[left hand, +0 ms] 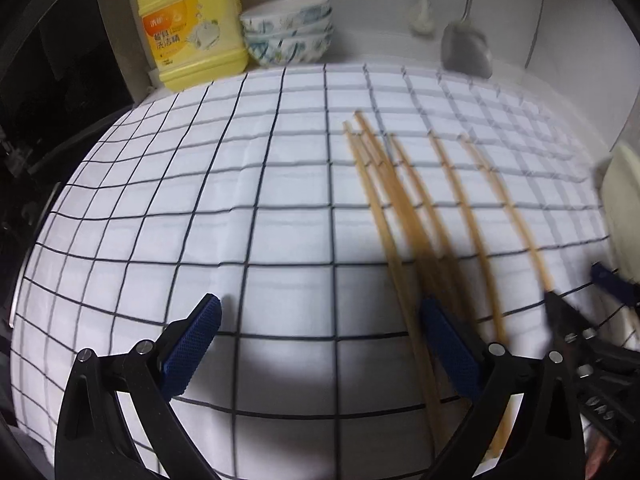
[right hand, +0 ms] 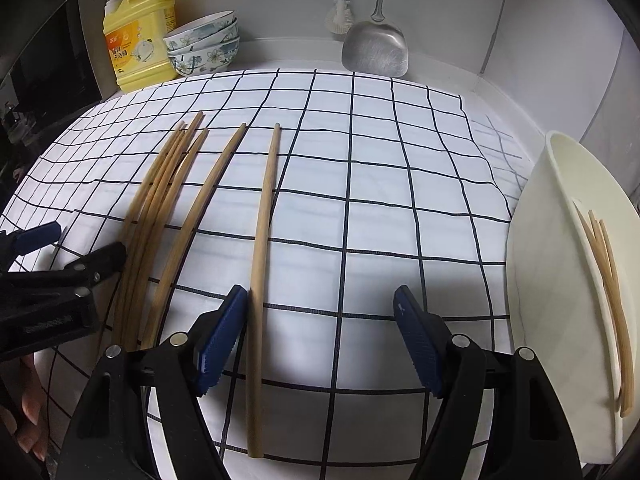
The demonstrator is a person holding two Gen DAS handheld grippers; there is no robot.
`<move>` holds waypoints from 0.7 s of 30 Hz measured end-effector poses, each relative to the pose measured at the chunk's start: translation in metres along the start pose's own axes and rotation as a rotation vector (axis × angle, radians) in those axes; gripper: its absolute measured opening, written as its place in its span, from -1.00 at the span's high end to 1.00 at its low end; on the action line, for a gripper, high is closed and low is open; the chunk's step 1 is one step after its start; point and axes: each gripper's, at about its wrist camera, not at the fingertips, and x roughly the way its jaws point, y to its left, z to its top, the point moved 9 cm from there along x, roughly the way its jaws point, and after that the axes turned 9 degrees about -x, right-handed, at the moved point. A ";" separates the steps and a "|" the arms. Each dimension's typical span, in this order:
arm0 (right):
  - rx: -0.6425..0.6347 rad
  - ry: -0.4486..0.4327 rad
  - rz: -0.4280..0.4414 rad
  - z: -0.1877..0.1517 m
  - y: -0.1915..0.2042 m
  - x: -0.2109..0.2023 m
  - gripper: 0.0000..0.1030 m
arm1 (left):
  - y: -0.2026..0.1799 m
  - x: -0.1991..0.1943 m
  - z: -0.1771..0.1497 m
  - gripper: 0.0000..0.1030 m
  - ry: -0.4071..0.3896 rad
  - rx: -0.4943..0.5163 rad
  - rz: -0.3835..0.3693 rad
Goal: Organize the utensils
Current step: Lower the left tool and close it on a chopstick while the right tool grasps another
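Both grippers are hovering over the checked cloth (right hand: 400, 208) with jaws spread wide and nothing pinched: the right gripper (right hand: 320, 344) is sitting astride the rightmost loose chopstick (right hand: 262, 240), which is lying just beside its left pad, while the left gripper (left hand: 320, 352) is hanging at the left edge of the bundle of chopsticks (right hand: 160, 216), its right pad overlapping the nearest sticks. A few more chopsticks (right hand: 612, 304) are already resting inside the white tray (right hand: 552, 280) at the cloth's right edge. At the back, a yellow detergent bottle (right hand: 136, 40), stacked bowls (right hand: 204, 44) and a metal spatula (right hand: 376, 52) are standing by the wall.
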 end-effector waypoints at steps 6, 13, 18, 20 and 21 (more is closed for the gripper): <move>-0.003 0.000 -0.001 0.000 0.000 0.000 -0.39 | 0.012 -0.001 -0.002 -0.90 0.004 -0.032 -0.011; -0.010 -0.009 0.000 0.001 0.003 0.000 -0.39 | 0.021 0.003 0.005 -0.90 0.017 -0.055 0.004; -0.012 -0.011 -0.002 0.002 0.004 0.001 -0.39 | 0.017 0.008 0.013 -0.90 0.018 -0.044 0.008; -0.017 -0.015 -0.005 0.003 0.004 0.002 -0.39 | 0.016 0.010 0.014 -0.90 0.017 -0.044 0.000; -0.020 -0.018 -0.010 0.004 0.005 0.002 -0.39 | 0.015 0.010 0.015 -0.90 0.017 -0.045 -0.002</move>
